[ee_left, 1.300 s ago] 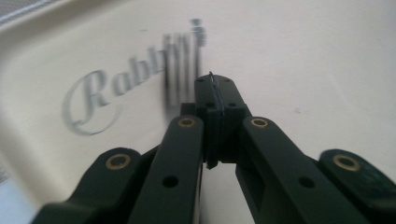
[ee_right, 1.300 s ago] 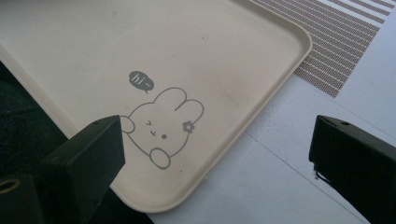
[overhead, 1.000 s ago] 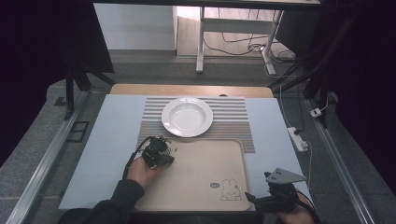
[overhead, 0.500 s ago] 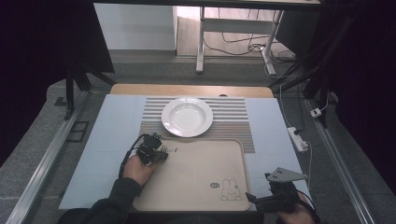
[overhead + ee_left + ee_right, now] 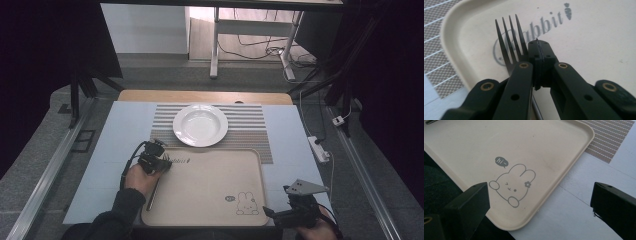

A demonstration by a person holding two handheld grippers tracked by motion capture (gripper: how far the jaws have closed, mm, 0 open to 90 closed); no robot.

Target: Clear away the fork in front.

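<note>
1. Where the beige tray (image 5: 210, 195) lies on the desk (image 5: 120, 130), the left hand-held gripper (image 5: 159, 163) sits over its far left corner, its jaws pressed together with nothing visibly between the pads.
2. Seen along that gripper's jaws, a dark fork (image 5: 510, 40) lies flat on the tray just beside and partly under the closed tips, tines pointing toward the printed word "Rabbit" (image 5: 544, 23); whether the jaws touch it I cannot tell.
3. From above, the fork's handle (image 5: 153, 194) runs along the tray's left edge toward the person.
4. At the tray's near right corner the right hand-held gripper (image 5: 280, 216) hangs with its jaws wide apart, holding nothing, just off the rim.
5. Between those jaws, its own camera shows the rabbit drawing (image 5: 510, 185) and a "hi~" bubble (image 5: 501, 161) printed on the tray.
6. Beyond the tray, a white plate (image 5: 200, 125) rests on a striped placemat (image 5: 250, 130), well apart from both grippers
</note>
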